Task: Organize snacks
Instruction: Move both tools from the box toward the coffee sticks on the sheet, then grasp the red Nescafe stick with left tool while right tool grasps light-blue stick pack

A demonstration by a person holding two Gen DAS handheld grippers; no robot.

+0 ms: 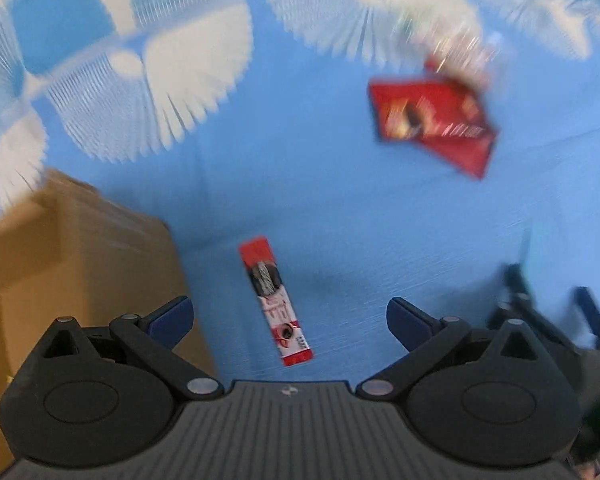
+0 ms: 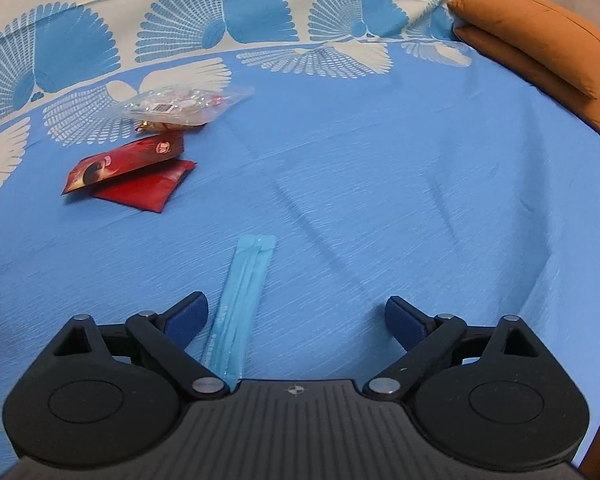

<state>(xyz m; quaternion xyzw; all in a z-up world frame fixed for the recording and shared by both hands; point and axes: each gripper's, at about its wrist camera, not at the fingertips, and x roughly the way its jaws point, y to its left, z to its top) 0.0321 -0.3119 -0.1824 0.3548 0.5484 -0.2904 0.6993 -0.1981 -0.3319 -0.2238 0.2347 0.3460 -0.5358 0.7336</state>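
In the left wrist view, blurred by motion, the left gripper (image 1: 290,320) points steeply down at a blue bedsheet (image 1: 320,200), its jaws spread wide with nothing pinched. A red-and-white snack stick (image 1: 275,300) lies flat on the sheet between the jaws, nearer the left one and touching neither, its long axis running roughly away from the camera. Beyond the right jaw and well apart from it lies a red snack packet (image 1: 432,124), with a blurred clear bag (image 1: 452,52) just past it. A brown cardboard box (image 1: 72,256) stands beside and behind the left jaw. At the right edge, past the right jaw, part of the other gripper's dark frame shows, too blurred to read. In the right wrist view, the right gripper (image 2: 296,320) tilts down over the same bedsheet (image 2: 380,160), jaws spread wide and holding nothing. A light blue stick pack (image 2: 240,304) lies on the sheet between the jaws, just beside the left one, its near end running under the gripper body. Far beyond the left jaw lie two overlapping red snack packets (image 2: 132,168), and past them a clear bag of wrapped sweets (image 2: 184,104). An orange pillow (image 2: 540,44) rests far beyond the right jaw, at the bed's edge.
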